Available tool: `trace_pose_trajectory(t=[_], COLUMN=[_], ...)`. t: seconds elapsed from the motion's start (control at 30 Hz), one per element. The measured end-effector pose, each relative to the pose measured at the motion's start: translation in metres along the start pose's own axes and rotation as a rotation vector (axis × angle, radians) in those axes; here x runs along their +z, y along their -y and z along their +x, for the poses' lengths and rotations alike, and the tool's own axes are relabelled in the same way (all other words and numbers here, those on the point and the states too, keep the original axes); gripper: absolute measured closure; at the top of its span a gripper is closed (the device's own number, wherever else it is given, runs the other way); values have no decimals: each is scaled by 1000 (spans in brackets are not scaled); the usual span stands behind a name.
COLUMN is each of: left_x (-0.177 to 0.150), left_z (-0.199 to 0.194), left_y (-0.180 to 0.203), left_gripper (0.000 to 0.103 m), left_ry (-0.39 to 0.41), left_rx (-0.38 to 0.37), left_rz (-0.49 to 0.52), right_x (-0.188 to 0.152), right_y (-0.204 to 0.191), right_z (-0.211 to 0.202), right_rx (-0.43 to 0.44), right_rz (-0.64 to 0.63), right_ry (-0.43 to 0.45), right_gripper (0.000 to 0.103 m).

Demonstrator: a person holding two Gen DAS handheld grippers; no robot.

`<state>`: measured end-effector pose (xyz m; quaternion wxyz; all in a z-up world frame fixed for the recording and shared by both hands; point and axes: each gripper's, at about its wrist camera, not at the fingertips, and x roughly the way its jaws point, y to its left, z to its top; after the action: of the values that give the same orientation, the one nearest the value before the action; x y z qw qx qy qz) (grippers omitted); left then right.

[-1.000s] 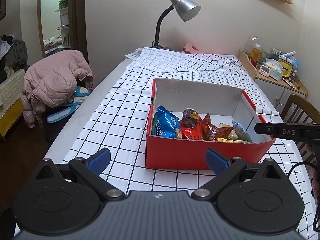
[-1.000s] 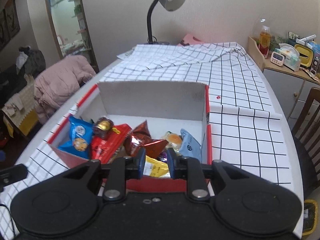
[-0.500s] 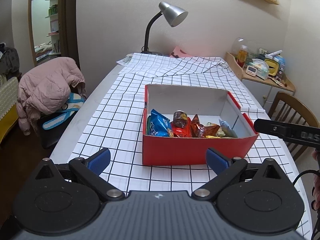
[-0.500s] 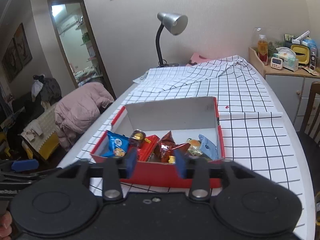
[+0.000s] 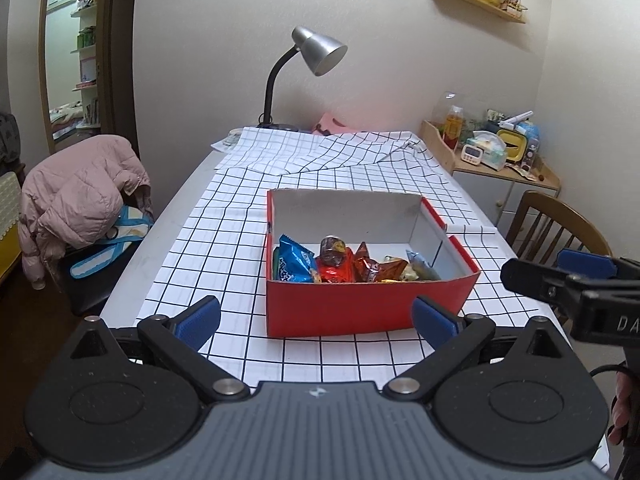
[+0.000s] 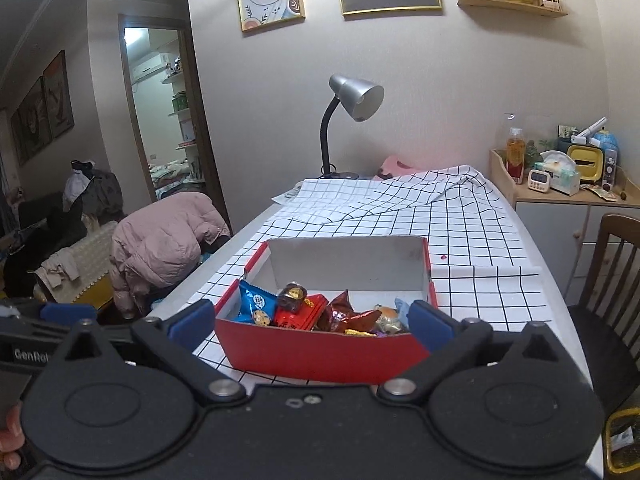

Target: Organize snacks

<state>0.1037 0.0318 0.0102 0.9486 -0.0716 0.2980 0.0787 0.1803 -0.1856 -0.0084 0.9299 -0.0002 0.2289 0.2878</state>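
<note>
A red box [image 5: 372, 304] with white inner walls stands on the checked tablecloth; it also shows in the right wrist view [image 6: 320, 350]. Several wrapped snacks lie in its near half: a blue packet [image 5: 294, 266], a red packet [image 5: 334, 272], brown wrappers [image 5: 370, 268]. My left gripper [image 5: 316, 318] is open and empty, held back from the box's front wall. My right gripper [image 6: 310, 322] is open and empty, also short of the box. Its side shows at the right of the left wrist view [image 5: 576, 280].
A grey desk lamp [image 5: 316, 52] stands at the table's far end. A pink jacket [image 5: 80, 200] hangs over a chair on the left. A wooden chair [image 5: 556, 220] and a cluttered side cabinet [image 5: 500, 160] stand on the right. The cloth is rumpled at the far end [image 5: 340, 148].
Both grippers have pulled back and up from the box. The right gripper's jaws went from nearly closed to wide open. The snacks stayed in the box.
</note>
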Motion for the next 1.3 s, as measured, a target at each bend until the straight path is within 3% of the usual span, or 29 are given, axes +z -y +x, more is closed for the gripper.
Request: trace_pose_trajectory(t=[0.3,0.63,1.3], left_x=[2,0,-1], left_z=[-16,-24,-28], left_y=[7,13,13], left_gripper=[0,1,0], left_ry=[10,23,11], left_rx=[-34,-10,-32], left_rz=[12,29,19], right_x=[-5,-8,-12], right_y=[-5,-7,-10], right_z=[-18,-29,-36], right_rx=[-34,-48,-70], right_rz=[10,27,40], right_ry=[19,27,29], right_gripper=[0,0,0])
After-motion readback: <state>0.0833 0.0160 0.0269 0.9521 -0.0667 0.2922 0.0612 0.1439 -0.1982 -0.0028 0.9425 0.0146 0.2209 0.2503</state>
